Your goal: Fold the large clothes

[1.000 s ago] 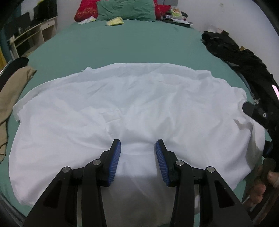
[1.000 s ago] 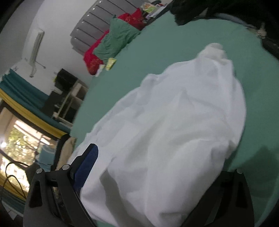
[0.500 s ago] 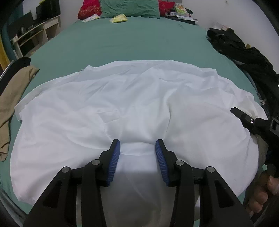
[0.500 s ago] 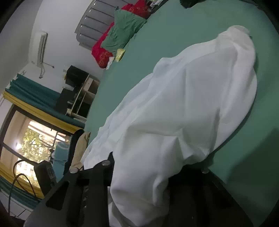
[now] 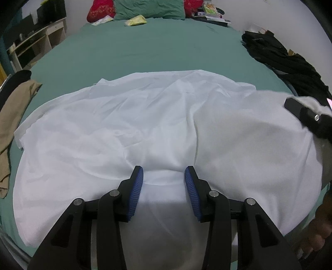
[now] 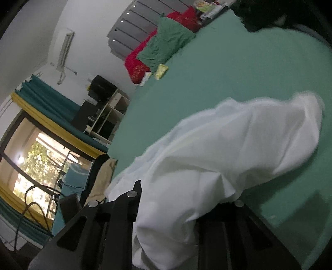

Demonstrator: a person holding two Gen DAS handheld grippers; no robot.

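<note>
A large white garment [image 5: 145,124] lies spread over the green bed [image 5: 166,45]. My left gripper [image 5: 164,170] points down at its near edge. Its blue pads [image 5: 138,187] stand apart, open, with the cloth lying flat below them. In the left wrist view my right gripper [image 5: 307,118] shows as a black finger at the garment's right side, where the cloth bulges upward. The right wrist view shows my right gripper [image 6: 186,195] with its jaws closing on a bunched fold of the white garment [image 6: 249,141], which drapes over and hides the pads. That side hangs lifted off the sheet.
Black clothes [image 5: 286,62] are piled along the bed's right edge. A beige garment [image 5: 12,116] hangs at the left edge. Pillows [image 5: 149,8] and small items sit at the head. A shelf unit [image 5: 35,43] stands to the left. A person's hand [image 5: 317,238] is at lower right.
My right gripper went from wide open to closed on the garment's right side and rose, pulling that side up and inward. The left gripper stayed where it was, still open.
</note>
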